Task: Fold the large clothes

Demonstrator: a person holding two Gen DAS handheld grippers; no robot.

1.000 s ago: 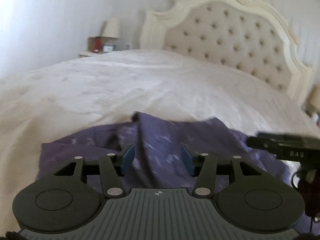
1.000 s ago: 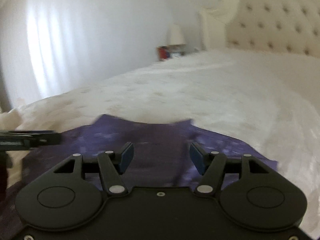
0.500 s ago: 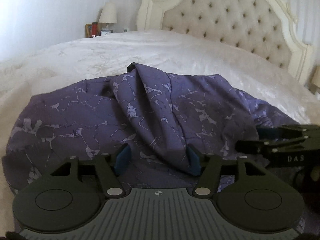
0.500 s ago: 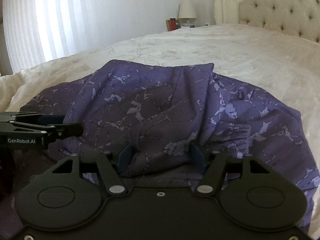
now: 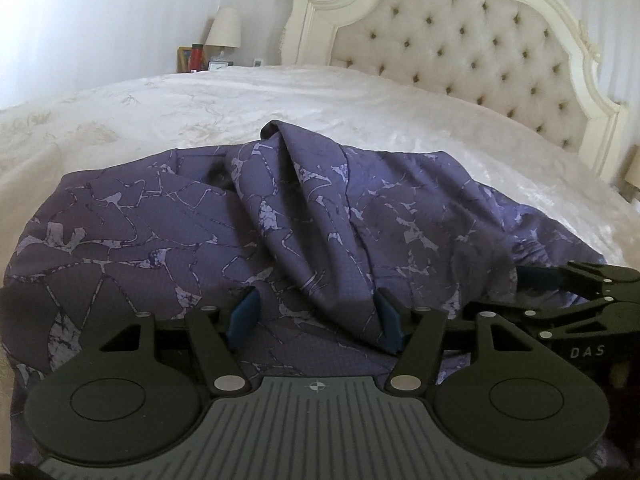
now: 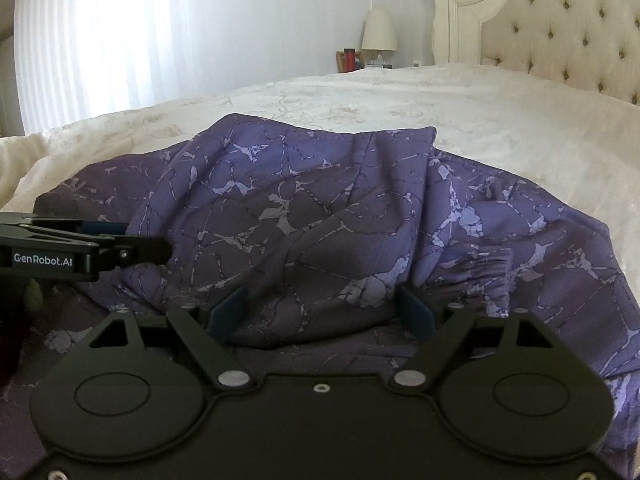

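Down on the bed [image 5: 320,96], the purple garment [image 5: 304,216] lay rumpled in loose folds on the cream cover. We held our left gripper [image 5: 316,314] low over it, jaws apart, a fold lying between the pads, unpinched. Our right gripper [image 6: 320,314] sat just beside, jaws opening wide, a bunched fold between them. A lamp [image 5: 224,28] stood beyond.

We hold our left gripper [image 5: 316,316] and right gripper [image 6: 320,314] side by side, angled downward. Left jaws stand apart; right jaws are opening. Cloth [image 5: 320,220] lies loosely between both.
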